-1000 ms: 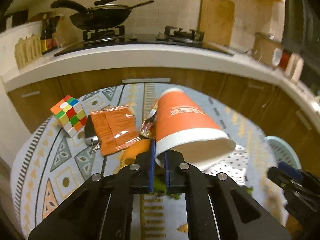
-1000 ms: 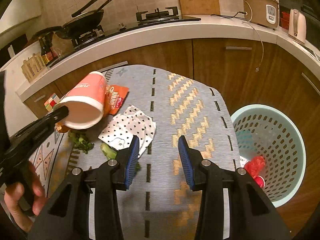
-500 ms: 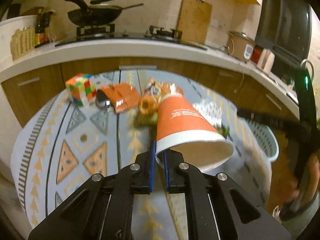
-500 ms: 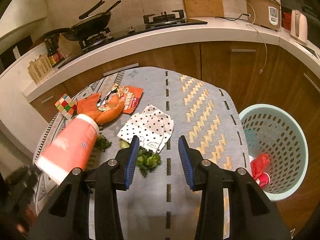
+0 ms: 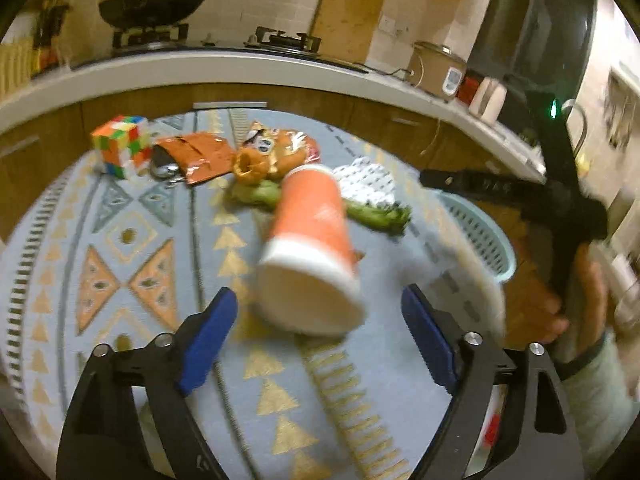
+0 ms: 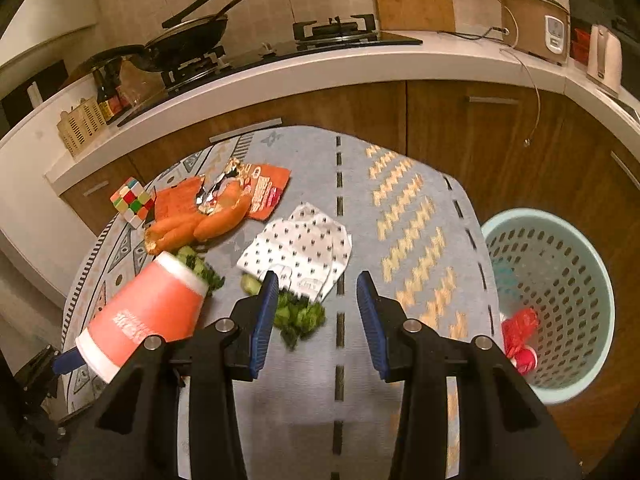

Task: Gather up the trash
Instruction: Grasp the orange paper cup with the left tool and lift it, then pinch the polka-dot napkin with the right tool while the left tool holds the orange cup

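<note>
An orange paper cup (image 5: 312,248) hangs blurred between the fingers of my left gripper (image 5: 320,336), which is open wide; no finger touches it. It also shows in the right wrist view (image 6: 148,312), tilted, rim toward the left gripper. My right gripper (image 6: 316,316) is open and empty above green vegetable scraps (image 6: 300,316) and a dotted white napkin (image 6: 300,248). Orange wrappers (image 6: 256,192) and carrot pieces (image 6: 192,224) lie further back. The pale green trash basket (image 6: 560,292) stands to the right of the table.
A Rubik's cube (image 5: 120,144) and keys (image 5: 162,164) lie at the table's far left. The patterned tablecloth (image 6: 400,220) covers the table. Kitchen counter with wok (image 6: 180,40), rice cooker (image 6: 536,24) and wooden cabinets runs behind. Red trash lies in the basket (image 6: 520,328).
My left gripper was shut on the cup's rim; its jaws have opened wide and the cup is loose between them. The left gripper has pulled back and swung right.
</note>
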The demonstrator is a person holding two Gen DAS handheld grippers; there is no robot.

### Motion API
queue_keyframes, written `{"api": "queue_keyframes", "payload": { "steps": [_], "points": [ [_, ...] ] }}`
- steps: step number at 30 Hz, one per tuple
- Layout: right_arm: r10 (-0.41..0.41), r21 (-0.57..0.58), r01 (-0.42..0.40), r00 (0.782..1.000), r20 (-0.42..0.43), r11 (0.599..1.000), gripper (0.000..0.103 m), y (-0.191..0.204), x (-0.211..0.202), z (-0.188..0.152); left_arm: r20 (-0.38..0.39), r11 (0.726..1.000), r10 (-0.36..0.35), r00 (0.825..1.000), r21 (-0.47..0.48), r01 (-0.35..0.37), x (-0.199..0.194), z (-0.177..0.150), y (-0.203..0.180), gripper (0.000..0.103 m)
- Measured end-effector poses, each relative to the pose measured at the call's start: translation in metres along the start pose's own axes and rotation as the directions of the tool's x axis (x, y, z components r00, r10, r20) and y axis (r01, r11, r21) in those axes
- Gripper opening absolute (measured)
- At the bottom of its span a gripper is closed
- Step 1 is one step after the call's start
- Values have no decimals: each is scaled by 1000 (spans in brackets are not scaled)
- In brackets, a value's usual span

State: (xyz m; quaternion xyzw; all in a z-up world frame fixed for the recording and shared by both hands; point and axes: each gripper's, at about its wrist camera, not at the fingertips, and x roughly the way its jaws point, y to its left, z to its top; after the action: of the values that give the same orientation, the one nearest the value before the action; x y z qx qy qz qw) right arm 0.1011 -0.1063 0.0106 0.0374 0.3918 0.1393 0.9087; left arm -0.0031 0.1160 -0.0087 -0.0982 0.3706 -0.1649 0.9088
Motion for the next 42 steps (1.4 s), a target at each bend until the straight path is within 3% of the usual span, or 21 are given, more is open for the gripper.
{"api": "queue_keyframes", "payload": {
  "steps": [1,5,8,14,16,18,26,28,29,31,37,42],
  "points": [
    [-10,-4,10,1000,7,1000,46,-2,3,4,-16,999,-35,999,-28,35,8,5,1,85],
    [-7,8,8,1000,-27,1000,48,-13,25,15,-57,995,57,997,-76,-61,35,18,1,80],
    [-3,9,3,999,-53,1000,53,-20,42,18,-76,994,33,997,-104,-41,50,24,2,78],
    [39,17,-38,994,-99,999,55,-25,70,20,-153,993,94,984,-58,-104,76,23,-10,55],
    [40,8,-39,993,-110,999,56,-23,76,21,-150,994,71,986,-73,-82,79,21,-10,50],
    [42,-6,-43,992,-118,999,56,-21,81,23,-136,993,96,986,-48,-103,78,22,-15,49],
    [34,-44,-40,991,-132,998,56,-11,93,28,-103,993,110,989,-20,-113,74,25,-23,48],
    [54,-64,-63,989,-135,996,32,-6,92,26,-96,993,112,989,-19,-114,72,24,-25,48],
    [50,-73,-60,990,-134,996,30,-5,91,25,-93,993,114,989,-19,-117,71,25,-26,48],
    [52,-83,-63,991,-126,995,17,-4,88,24,-87,993,117,989,-20,-119,70,27,-28,48],
    [92,-69,-96,994,-57,993,6,-9,62,23,-65,993,121,990,1,-121,66,35,-34,48],
    [84,-50,-84,996,8,995,5,-20,34,29,-38,993,113,993,24,-112,62,43,-48,48]
  ]
}}
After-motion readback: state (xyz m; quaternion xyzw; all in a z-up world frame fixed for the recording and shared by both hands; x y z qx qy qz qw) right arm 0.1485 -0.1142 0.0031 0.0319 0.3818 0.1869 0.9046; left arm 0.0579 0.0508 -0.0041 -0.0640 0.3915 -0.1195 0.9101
